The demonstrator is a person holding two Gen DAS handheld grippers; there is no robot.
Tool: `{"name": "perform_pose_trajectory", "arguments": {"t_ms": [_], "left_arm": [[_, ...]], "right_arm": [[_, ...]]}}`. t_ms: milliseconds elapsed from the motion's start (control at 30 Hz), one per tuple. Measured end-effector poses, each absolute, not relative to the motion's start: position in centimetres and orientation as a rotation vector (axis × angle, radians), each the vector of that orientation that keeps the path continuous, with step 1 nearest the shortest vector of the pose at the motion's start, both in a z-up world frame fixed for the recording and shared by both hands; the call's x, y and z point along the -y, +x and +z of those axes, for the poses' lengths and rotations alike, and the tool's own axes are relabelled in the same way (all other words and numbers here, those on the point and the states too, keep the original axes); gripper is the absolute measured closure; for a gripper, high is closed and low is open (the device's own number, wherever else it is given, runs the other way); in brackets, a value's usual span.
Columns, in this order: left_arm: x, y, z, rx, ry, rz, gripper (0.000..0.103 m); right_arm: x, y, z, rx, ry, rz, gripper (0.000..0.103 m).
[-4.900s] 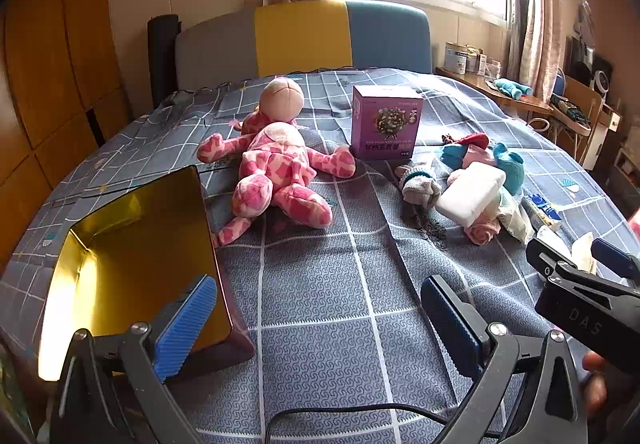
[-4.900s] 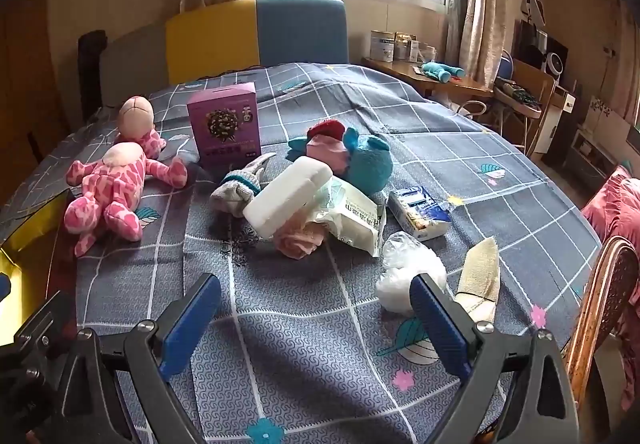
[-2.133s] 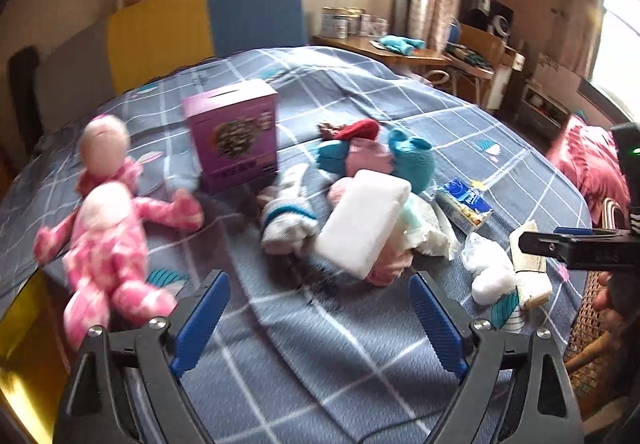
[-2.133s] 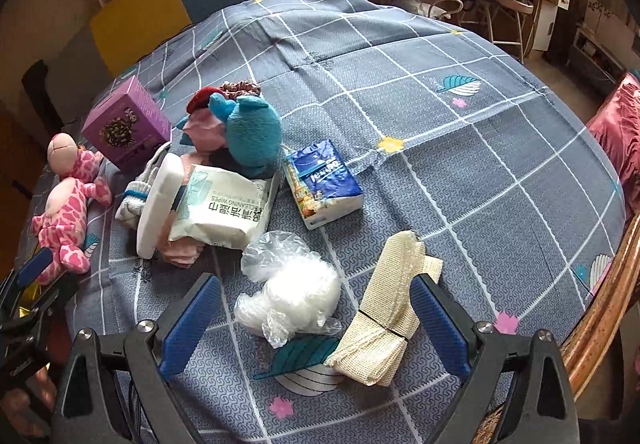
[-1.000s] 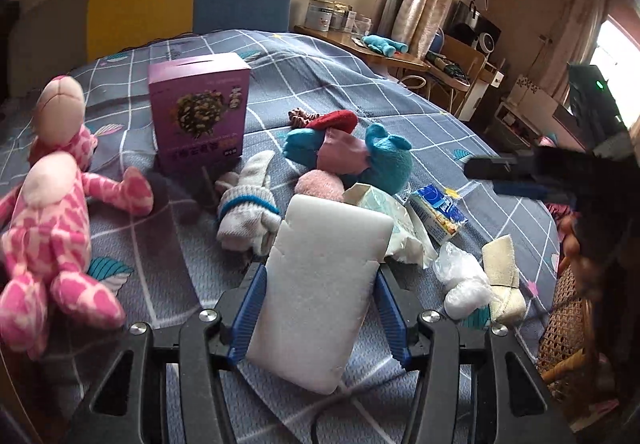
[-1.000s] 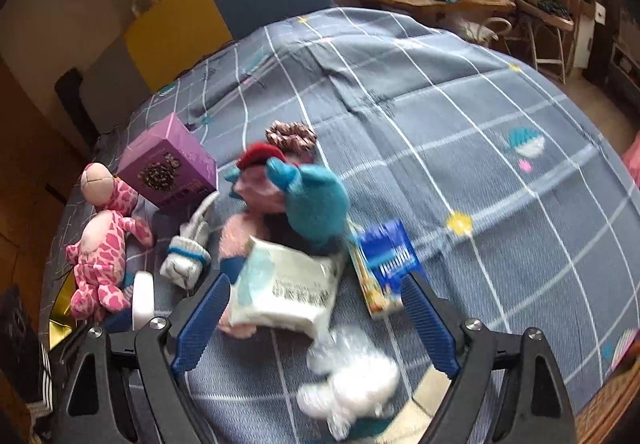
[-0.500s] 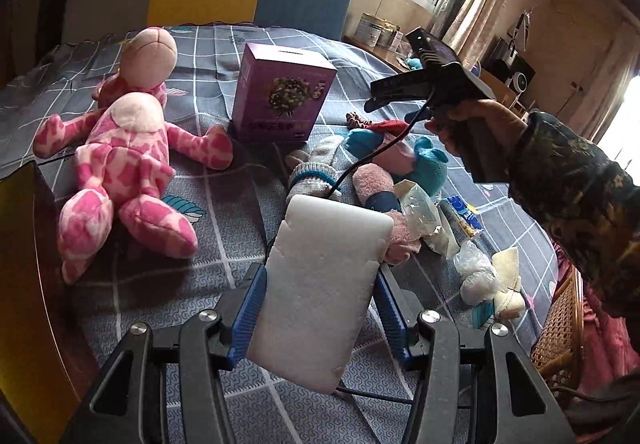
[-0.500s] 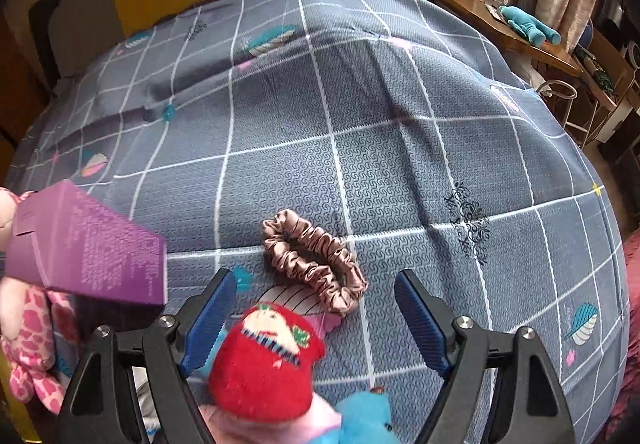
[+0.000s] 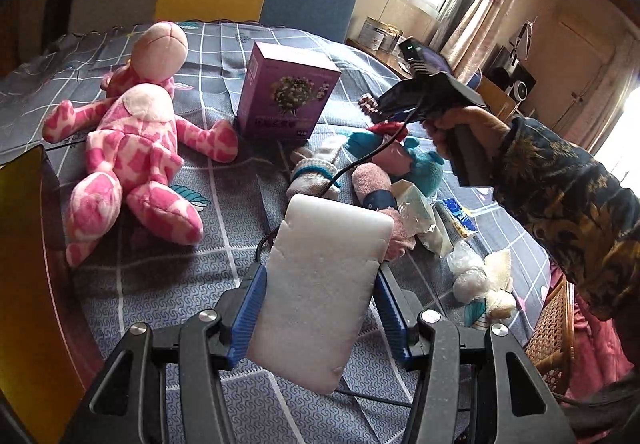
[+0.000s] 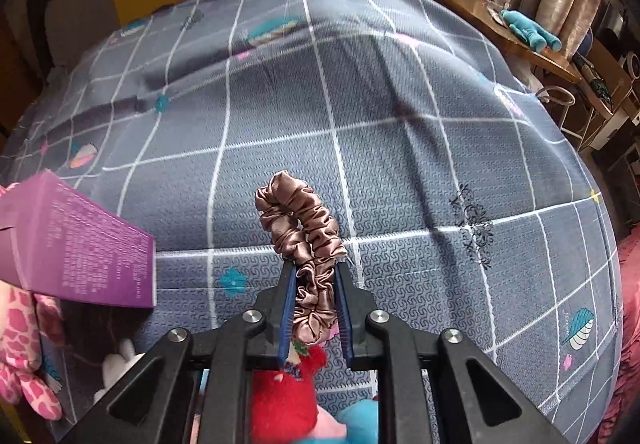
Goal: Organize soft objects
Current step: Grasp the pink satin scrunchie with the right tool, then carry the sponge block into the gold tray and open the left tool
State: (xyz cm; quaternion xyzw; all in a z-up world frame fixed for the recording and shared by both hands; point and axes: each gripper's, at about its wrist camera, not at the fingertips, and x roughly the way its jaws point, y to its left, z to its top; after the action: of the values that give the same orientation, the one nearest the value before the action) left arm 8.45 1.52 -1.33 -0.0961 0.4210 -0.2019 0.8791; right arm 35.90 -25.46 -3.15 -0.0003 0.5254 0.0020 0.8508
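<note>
I have both claws loaded, so this is the pick-up stage of the sorting, with nothing put away yet as far as I can judge. My left claw [image 9: 318, 302] is clamped on the white sponge block [image 9: 320, 284], its blue pads pressing the block's two long sides and the block raised clear of the grey checked bedspread [image 9: 224, 228]. My right claw [image 10: 316, 308] is pinched nearly shut on the brown satin scrunchie [image 10: 302, 240]; the lower part of the loop is squeezed between the pads and the upper loop sticks out ahead of them, over the bed. Just under that claw sit the red plush cap [image 10: 290, 392] and the rest of the soft pile.

The gold-lined box [image 9: 24, 264] stands at the left edge of the left wrist view, near the pink spotted plush doll [image 9: 132, 148]. I take it as the likely destination, though that is my guess. The next move calls for lifting the scrunchie clear without snagging the red plush, then carrying both loads across, minding the cable [image 9: 352, 168] trailing from the right handle and the purple carton [image 9: 286, 94] standing between.
</note>
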Motion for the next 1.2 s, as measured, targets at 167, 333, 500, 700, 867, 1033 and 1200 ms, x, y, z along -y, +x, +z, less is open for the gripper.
{"name": "perform_pose_trajectory", "arguments": {"t_ms": [167,333,500,700,867,1033,1200], "left_arm": [[-2.7,7.4,-0.2,-0.851,-0.216,-0.384,0.048],[-5.8,5.7,1.1,-0.820,-0.248,-0.301,0.048],[-12.2,3.9,1.9,-0.804,-0.328,-0.118,0.048],[-21.1,3.5,0.0,-0.845,-0.482,0.126,0.047],[-24.9,6.6,-1.8,-0.897,-0.573,0.224,0.046],[-26.1,10.1,-3.1,-0.908,-0.628,0.270,0.044],[-26.5,13.2,-4.5,-0.924,-0.663,0.274,0.032]], "right_arm": [[24.8,31.5,1.3,-1.008,-0.003,0.095,0.085],[21.9,25.6,2.4,-0.992,-0.028,0.254,0.085],[18.0,18.7,1.2,-1.011,-0.098,0.392,0.085],[13.3,11.4,-2.6,-1.075,-0.190,0.510,0.085],[10.8,8.0,-6.2,-1.154,-0.194,0.540,0.085],[9.4,6.5,-7.1,-1.171,-0.187,0.537,0.085],[9.0,6.1,-6.8,-1.168,-0.190,0.518,0.085]]}}
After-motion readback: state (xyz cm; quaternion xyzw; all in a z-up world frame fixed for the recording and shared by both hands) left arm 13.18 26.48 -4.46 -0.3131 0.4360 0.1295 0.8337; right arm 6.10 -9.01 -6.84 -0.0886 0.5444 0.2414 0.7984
